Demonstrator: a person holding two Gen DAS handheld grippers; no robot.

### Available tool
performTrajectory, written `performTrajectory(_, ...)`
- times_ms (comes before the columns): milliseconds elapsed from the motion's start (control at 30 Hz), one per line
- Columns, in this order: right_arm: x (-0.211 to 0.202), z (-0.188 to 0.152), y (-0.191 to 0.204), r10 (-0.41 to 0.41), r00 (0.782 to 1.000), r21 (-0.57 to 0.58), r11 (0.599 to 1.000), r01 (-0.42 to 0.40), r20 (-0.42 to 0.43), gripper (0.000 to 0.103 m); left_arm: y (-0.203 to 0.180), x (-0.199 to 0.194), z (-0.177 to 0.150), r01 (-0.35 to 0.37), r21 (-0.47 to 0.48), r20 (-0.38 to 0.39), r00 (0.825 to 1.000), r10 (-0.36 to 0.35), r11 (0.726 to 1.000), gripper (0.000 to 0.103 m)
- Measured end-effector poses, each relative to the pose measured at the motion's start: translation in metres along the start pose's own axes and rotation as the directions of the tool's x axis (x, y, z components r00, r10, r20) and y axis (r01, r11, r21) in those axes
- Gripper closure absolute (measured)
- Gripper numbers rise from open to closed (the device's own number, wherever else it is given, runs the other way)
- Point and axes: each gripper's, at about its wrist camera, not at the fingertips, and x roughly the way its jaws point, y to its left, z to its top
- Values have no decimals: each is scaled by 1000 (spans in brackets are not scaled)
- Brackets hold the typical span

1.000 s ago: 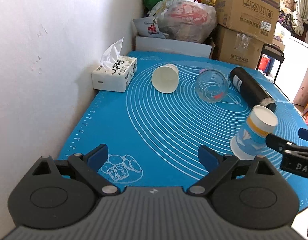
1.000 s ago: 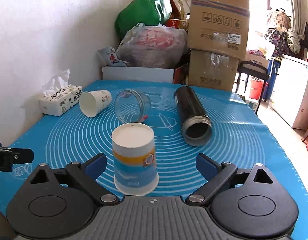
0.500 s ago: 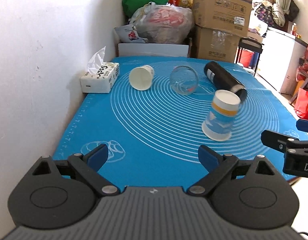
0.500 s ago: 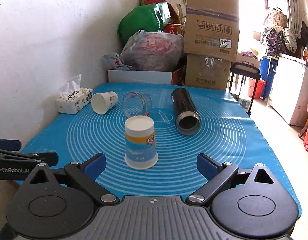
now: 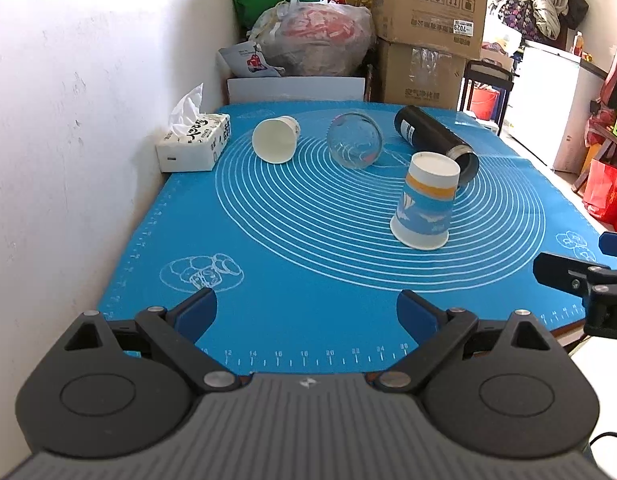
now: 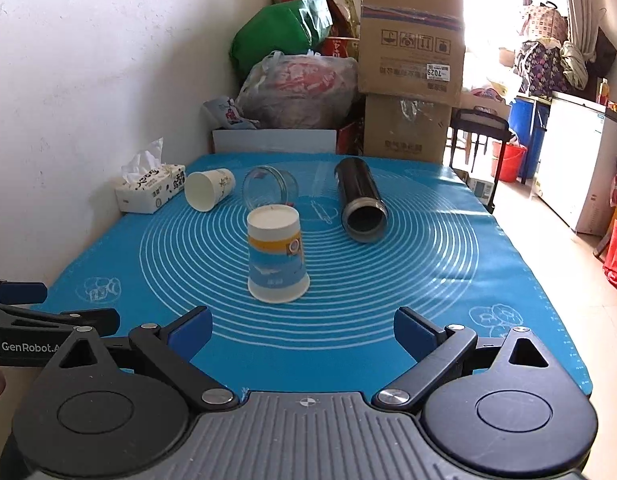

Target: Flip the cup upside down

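Observation:
A paper cup with blue, orange and white bands [image 5: 427, 201] stands upside down on the blue mat [image 5: 308, 264], rim down; it also shows in the right wrist view [image 6: 277, 253]. My left gripper [image 5: 307, 312] is open and empty near the mat's front edge, well back from the cup. My right gripper [image 6: 303, 327] is open and empty, a short way in front of the cup. Each gripper shows at the edge of the other's view, the right one [image 5: 580, 280] and the left one [image 6: 40, 328].
A white paper cup [image 5: 275, 140], a glass jar [image 5: 354, 146] and a black flask [image 5: 436, 140] lie on their sides at the back of the mat. A tissue box [image 5: 194, 144] sits by the white wall on the left. Bags and cardboard boxes [image 5: 428, 32] stand behind the table.
Both grippers have drawn back from the cup toward the mat's front edge. The upside-down cup has stayed in place and now looks farther away.

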Motion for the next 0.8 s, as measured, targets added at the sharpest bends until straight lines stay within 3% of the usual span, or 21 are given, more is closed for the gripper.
performTrajectory(800,-5,-8,-5,-5,1000,-4,1000,5,-21,4,-2,-2,-3,6,8,-3,1000,-6,1000,7)
